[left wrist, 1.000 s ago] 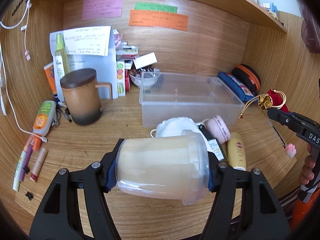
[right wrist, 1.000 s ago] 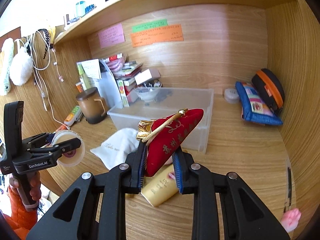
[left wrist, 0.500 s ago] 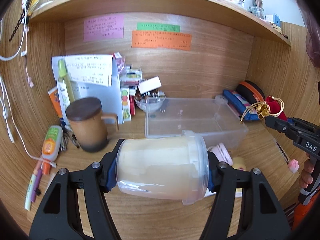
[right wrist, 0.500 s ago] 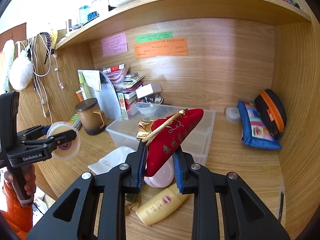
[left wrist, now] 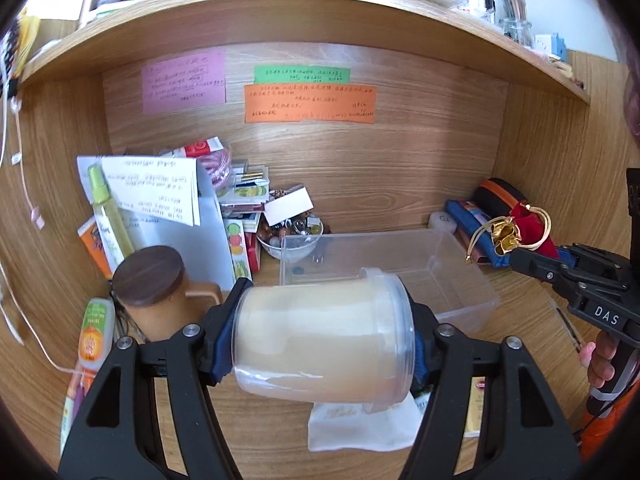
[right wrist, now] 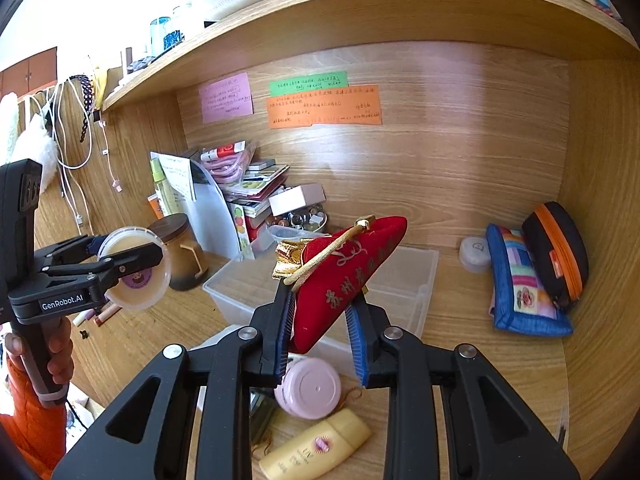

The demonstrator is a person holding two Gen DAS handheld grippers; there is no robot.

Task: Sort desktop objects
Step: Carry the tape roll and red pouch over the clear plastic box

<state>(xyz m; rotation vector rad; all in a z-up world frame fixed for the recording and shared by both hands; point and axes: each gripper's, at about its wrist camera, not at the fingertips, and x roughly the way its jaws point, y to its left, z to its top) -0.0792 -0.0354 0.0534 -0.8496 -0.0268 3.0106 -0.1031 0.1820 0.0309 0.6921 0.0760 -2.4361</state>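
Blocking L view, jar (left wrist: 324, 336) hides desk items behind it.

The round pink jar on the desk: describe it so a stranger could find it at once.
Start at the clear plastic bin mid-desk and come toward the front edge. The pink jar lies there, beside a yellow tube; it alone is round, squat and pale pink.

A frosted, translucent plastic jar (left wrist: 320, 340) sits against the matt black plastic of the left claw (left wrist: 320, 344), while the right claw (right wrist: 320, 336), with ribbed blue pads (right wrist: 354, 344), grips a red pouch (right wrist: 344, 280) of what looks like velvety cloth, trimmed in shiny gold cord. Below, a clear plastic bin (right wrist: 404, 280), a smooth pink lidded pot (right wrist: 308, 388) and a glossy yellow tube (right wrist: 316, 444) rest on the wood-grain table (right wrist: 500, 360), paper notes (right wrist: 324, 106) on its back panel.
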